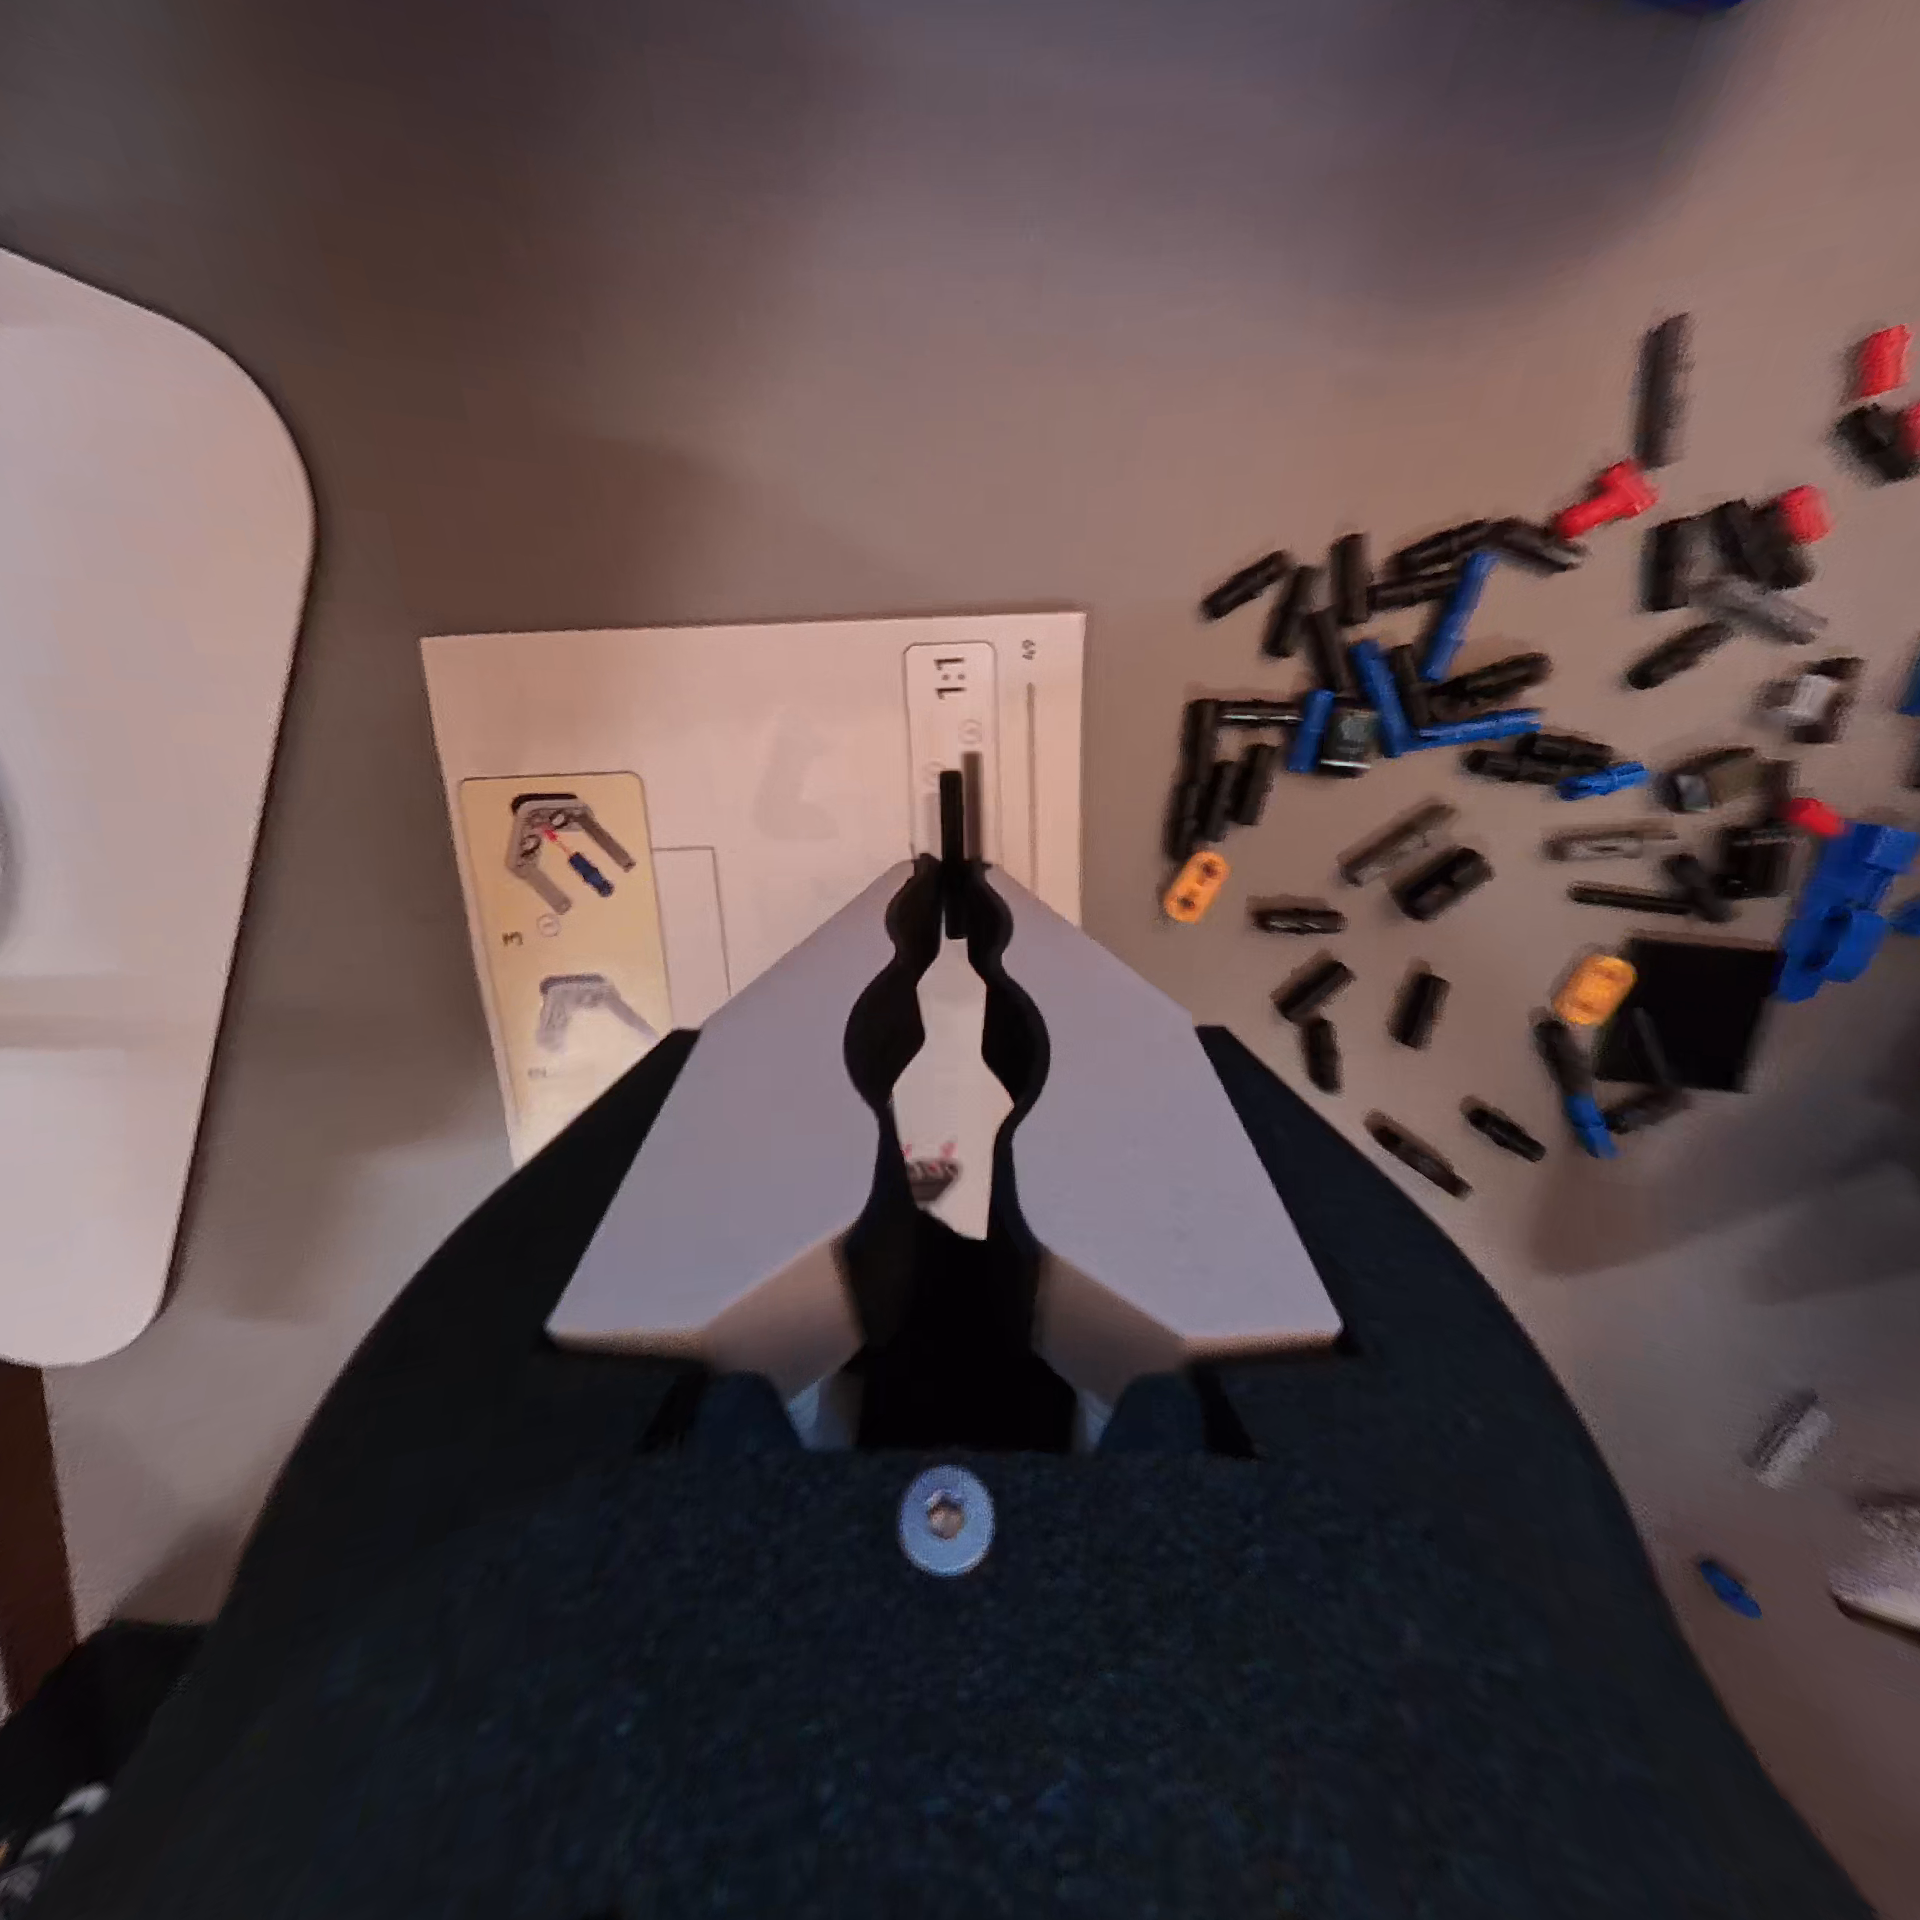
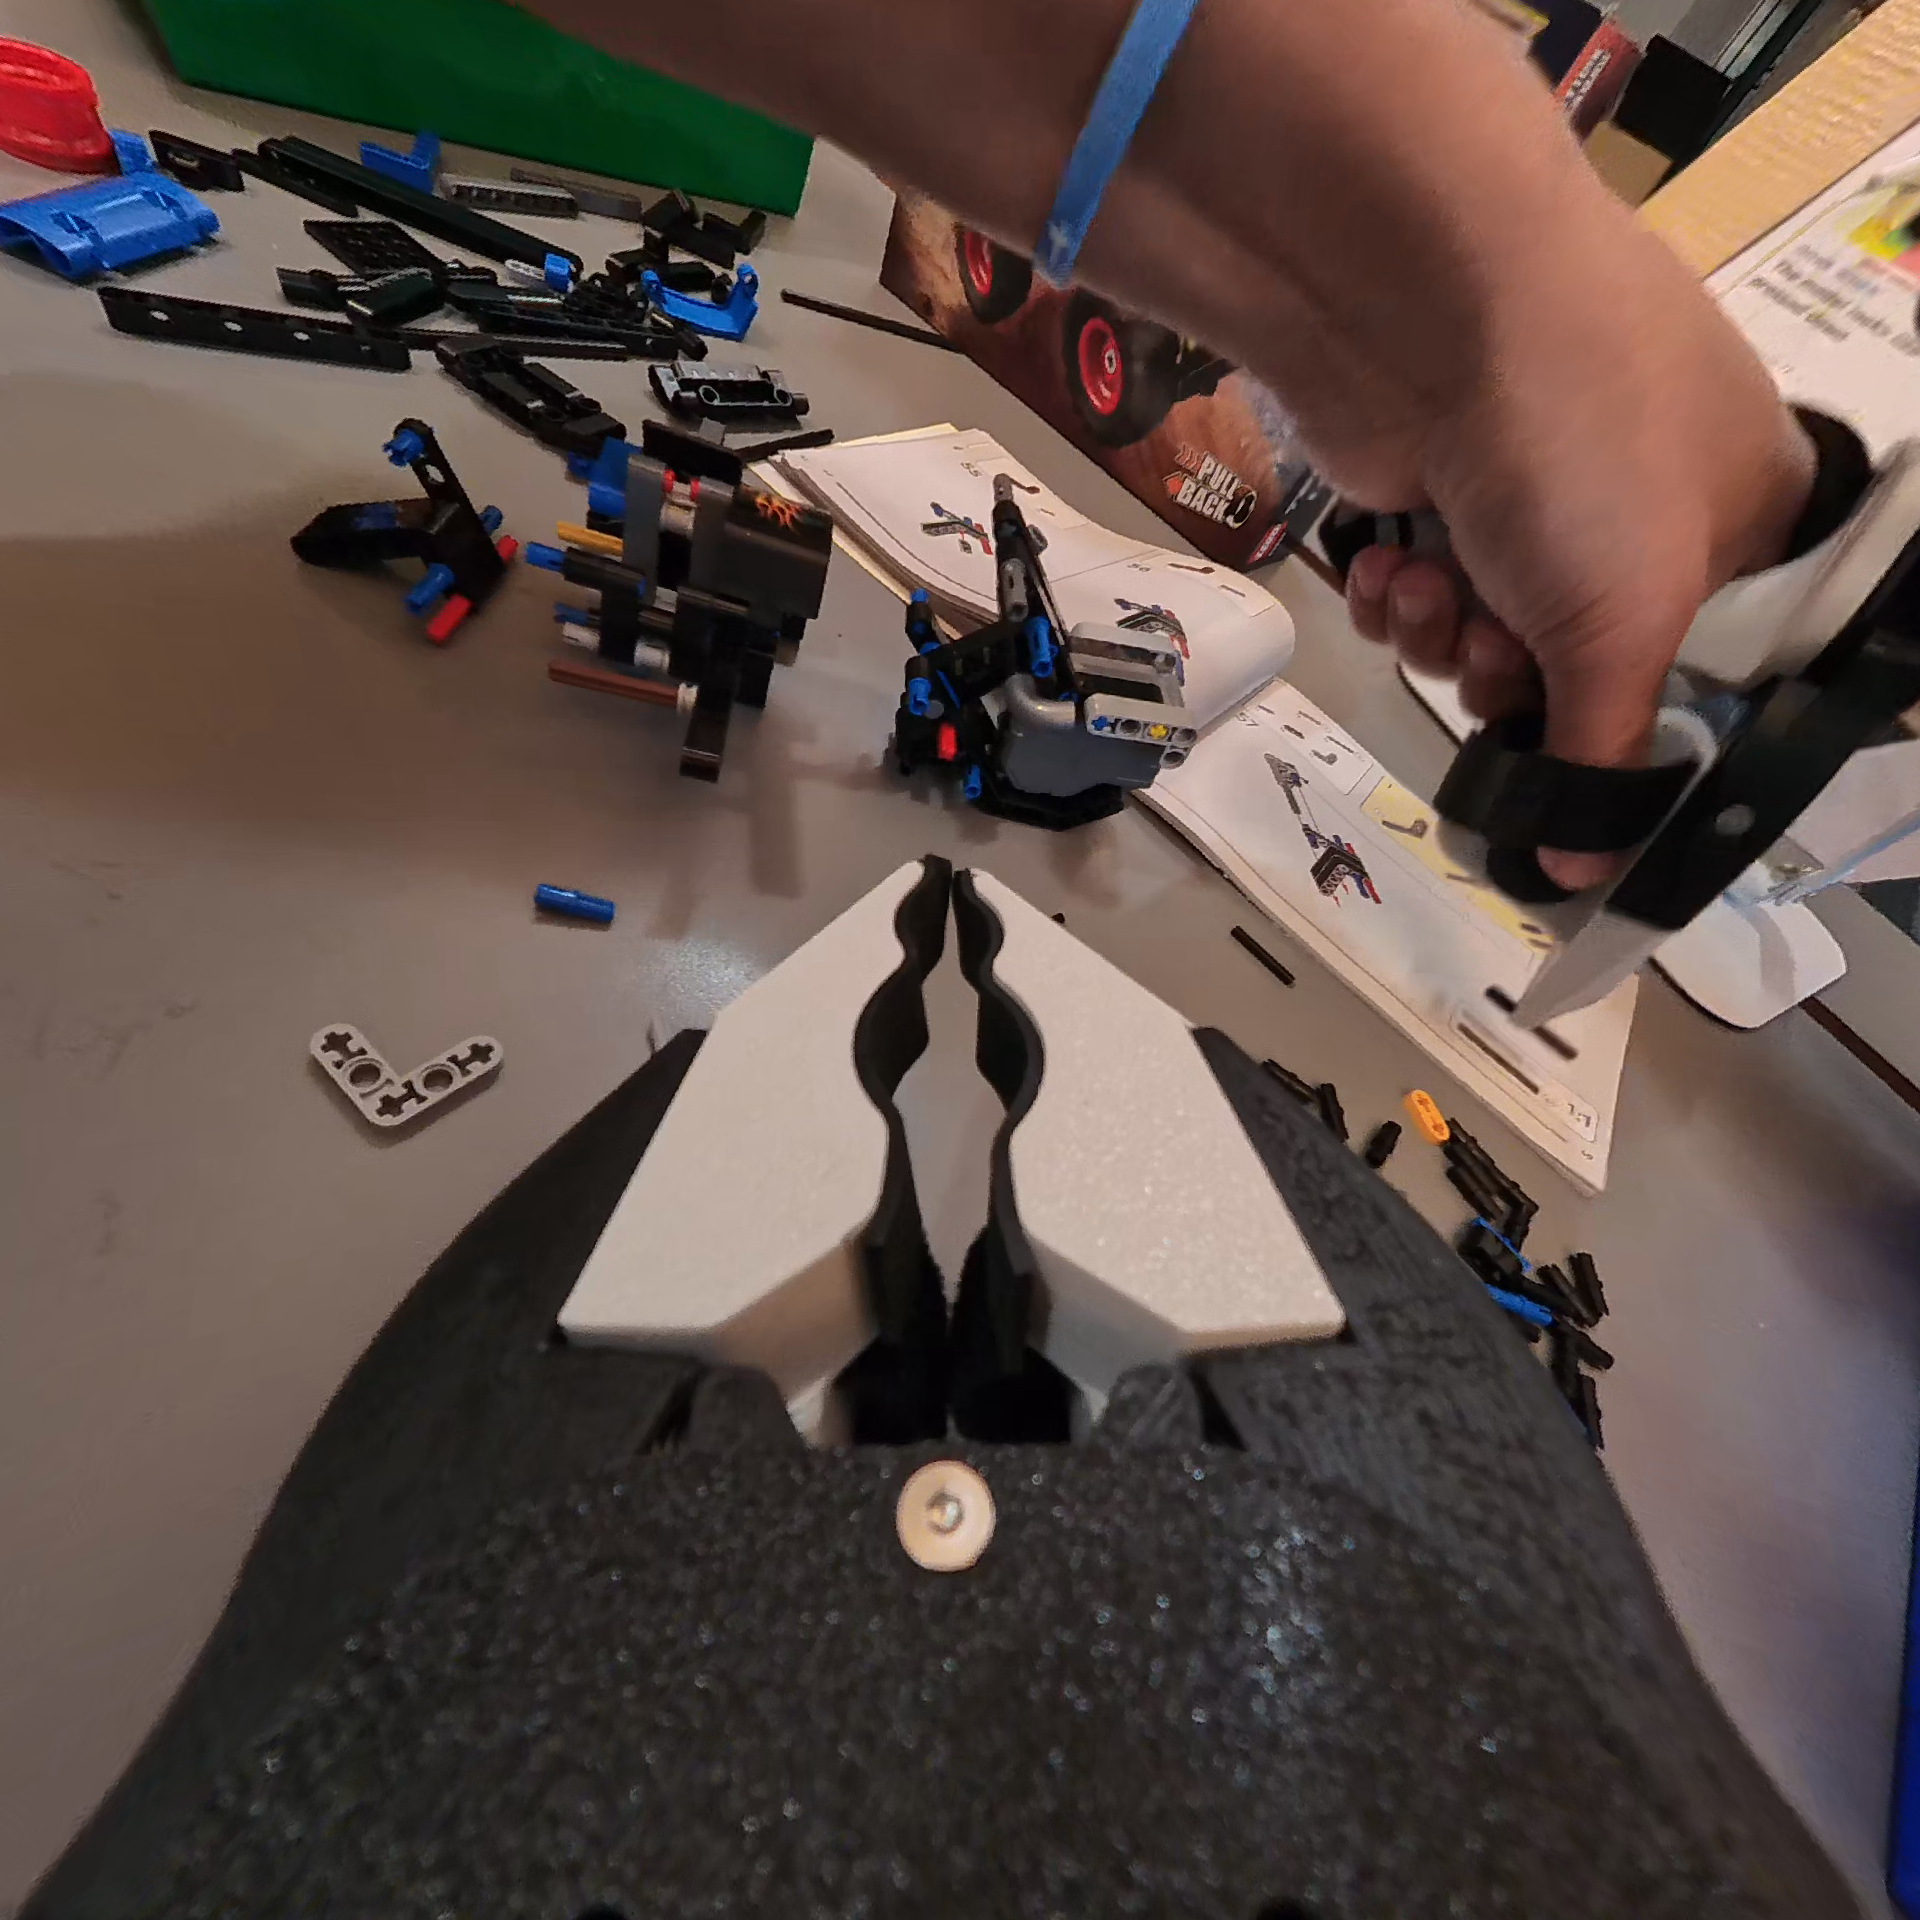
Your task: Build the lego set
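Note:
My left gripper (image 1: 951,894) is shut on a thin black axle (image 1: 951,821) that sticks out past its tips. It holds the axle over the scale drawing on the open instruction booklet (image 1: 727,717). In the right wrist view a hand holds this left gripper (image 2: 1553,992) down on the booklet page (image 2: 1351,831) at the right. My right gripper (image 2: 951,878) is shut and empty, above the grey table. Ahead of it stand a grey, black and blue sub-assembly (image 2: 1049,717), a black block assembly (image 2: 696,592) and a small black angled one (image 2: 426,530).
A grey L-shaped piece (image 2: 405,1075), a blue pin (image 2: 574,902) and a loose black axle (image 2: 1262,954) lie near my right gripper. Piles of small pins (image 1: 1507,779) (image 2: 1517,1247) lie right. Beams (image 2: 416,270), the set box (image 2: 1122,405) and a green box (image 2: 499,73) are behind. One gripper's finger ends stand about 20 cm off the other's.

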Demonstrator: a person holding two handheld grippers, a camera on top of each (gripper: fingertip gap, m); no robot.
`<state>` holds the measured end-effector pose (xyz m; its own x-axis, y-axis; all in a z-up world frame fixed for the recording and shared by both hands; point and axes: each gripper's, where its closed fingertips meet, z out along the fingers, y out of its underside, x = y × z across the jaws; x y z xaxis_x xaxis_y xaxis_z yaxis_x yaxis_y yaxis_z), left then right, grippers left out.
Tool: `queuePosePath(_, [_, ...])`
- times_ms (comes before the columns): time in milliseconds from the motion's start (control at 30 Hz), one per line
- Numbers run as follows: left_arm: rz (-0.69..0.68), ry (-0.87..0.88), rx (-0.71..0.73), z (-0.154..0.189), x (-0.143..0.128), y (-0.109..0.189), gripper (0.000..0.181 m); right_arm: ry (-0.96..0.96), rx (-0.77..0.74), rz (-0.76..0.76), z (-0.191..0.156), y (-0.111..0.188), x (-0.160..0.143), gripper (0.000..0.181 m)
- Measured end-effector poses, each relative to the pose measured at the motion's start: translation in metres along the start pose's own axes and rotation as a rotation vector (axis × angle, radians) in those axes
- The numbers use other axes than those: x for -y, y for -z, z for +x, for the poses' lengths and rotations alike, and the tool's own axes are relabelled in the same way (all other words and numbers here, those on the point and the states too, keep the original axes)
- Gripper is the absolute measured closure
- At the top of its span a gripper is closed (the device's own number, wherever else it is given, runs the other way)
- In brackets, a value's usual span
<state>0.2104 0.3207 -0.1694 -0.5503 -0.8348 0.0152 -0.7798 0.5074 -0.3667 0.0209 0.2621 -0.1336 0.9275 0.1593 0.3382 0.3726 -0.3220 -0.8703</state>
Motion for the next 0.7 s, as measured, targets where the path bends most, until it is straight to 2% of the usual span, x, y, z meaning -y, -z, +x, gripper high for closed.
queuePosePath(33, [0.052,0.009,-0.032,0.01,0.004,0.017,0.179,-0.002,-0.001,0.004,0.0,0.001,0.0,0.181])
queuePosePath(100, [0.182,0.017,-0.081,0.035,0.008,0.062,0.179,-0.008,-0.007,0.012,0.002,0.002,0.001,0.181])
queuePosePath(167, [0.309,0.017,-0.094,0.062,-0.001,0.112,0.179,-0.021,-0.007,0.018,0.003,0.004,0.002,0.181])
queuePosePath(267, [0.433,0.04,-0.073,0.107,-0.044,0.169,0.18,-0.043,-0.007,0.029,0.005,0.005,0.004,0.181])
queuePosePath(333, [0.471,0.082,-0.068,0.139,-0.081,0.188,0.18,-0.059,-0.007,0.023,0.007,0.004,0.002,0.18])
queuePosePath(433, [0.484,0.199,-0.032,0.178,-0.136,0.191,0.179,-0.074,-0.006,0.023,0.008,0.004,0.002,0.181])
queuePosePath(533, [0.446,0.313,0.001,0.208,-0.181,0.17,0.179,-0.078,-0.009,0.018,0.009,0.004,0.001,0.181])
queuePosePath(633, [0.427,0.399,-0.013,0.232,-0.203,0.141,0.179,-0.092,-0.015,0.004,0.011,0.003,-0.001,0.18])
queuePosePath(700, [0.377,0.422,0.02,0.236,-0.215,0.12,0.179,-0.101,-0.018,0.007,0.013,0.003,-0.001,0.181])
